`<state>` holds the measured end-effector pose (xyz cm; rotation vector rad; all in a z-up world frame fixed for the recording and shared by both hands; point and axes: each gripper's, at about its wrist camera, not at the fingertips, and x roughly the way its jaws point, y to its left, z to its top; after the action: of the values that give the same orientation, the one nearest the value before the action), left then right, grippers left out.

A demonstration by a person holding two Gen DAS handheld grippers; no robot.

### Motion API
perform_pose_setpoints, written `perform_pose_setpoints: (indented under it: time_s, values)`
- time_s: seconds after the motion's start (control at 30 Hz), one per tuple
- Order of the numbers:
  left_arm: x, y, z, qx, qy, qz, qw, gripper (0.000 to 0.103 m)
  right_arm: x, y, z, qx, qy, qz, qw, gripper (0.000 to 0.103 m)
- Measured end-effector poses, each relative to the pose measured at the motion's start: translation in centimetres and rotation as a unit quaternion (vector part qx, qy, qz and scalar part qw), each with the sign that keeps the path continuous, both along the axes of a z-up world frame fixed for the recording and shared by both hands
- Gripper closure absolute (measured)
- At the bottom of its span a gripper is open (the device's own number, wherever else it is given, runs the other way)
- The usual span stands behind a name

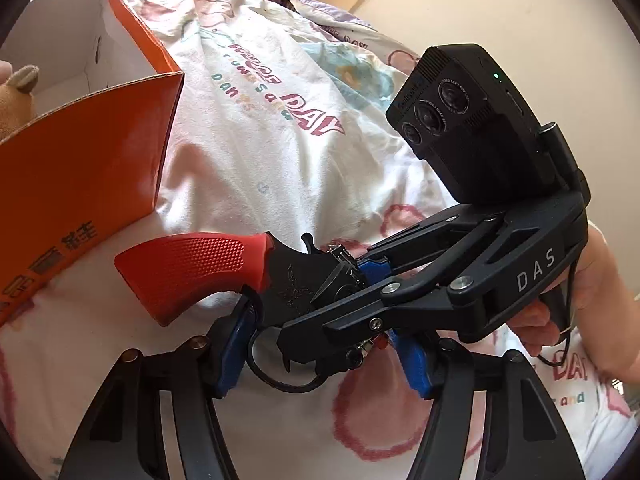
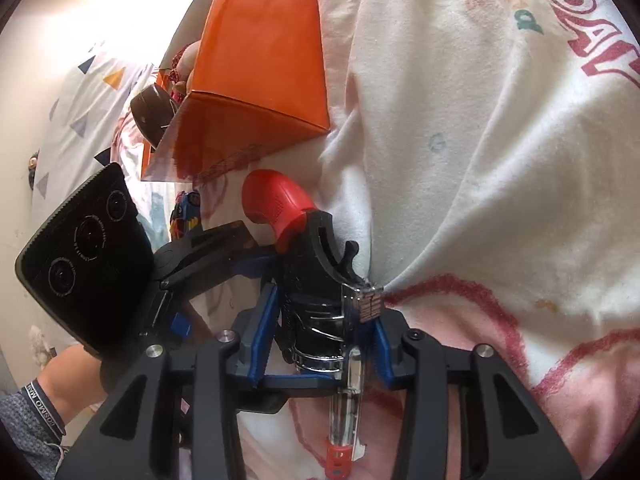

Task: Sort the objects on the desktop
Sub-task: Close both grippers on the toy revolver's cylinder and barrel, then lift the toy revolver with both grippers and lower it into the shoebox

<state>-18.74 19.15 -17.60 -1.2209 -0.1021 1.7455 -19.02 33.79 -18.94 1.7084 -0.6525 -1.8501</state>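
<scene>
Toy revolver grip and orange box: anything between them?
Nothing but bare printed bedsheet. The left wrist view shows the toy revolver grip's red end just short of the orange box, with sheet in the gap.

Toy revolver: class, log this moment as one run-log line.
object: toy revolver | left gripper: shut on it | right gripper: shut on it | orange box: beside

A rumpled white printed bedsheet lies sunlit below a pale cream wall.

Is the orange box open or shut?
Open: the left wrist view shows the orange box without a lid, white inside, a plush toy at its edge.
</scene>
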Motion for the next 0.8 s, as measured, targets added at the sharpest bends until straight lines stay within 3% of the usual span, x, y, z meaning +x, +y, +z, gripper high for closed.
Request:
perform_pose_setpoints:
  time_s: [0.2,0.43,0.8]
  values:
    - [1.7,-0.8,2.5,-0.005,0.044,-0.010,0.9990,0.041,1.3,-0.7,2.1,0.002,0.016,0.009,1.000,0.063]
    - [2.2,-2.9,6.1,0.011,0.062,-0.002,0.9980,0.042,2.0,-2.6,5.9,0.009,0.040,0.029,0.999,0.064]
    - [0.3,-6.9,13.2,0.026,0.099,0.019,0.9945,0.042,0.1,-7.0,13.2,0.028,0.077,0.044,0.996,0.064]
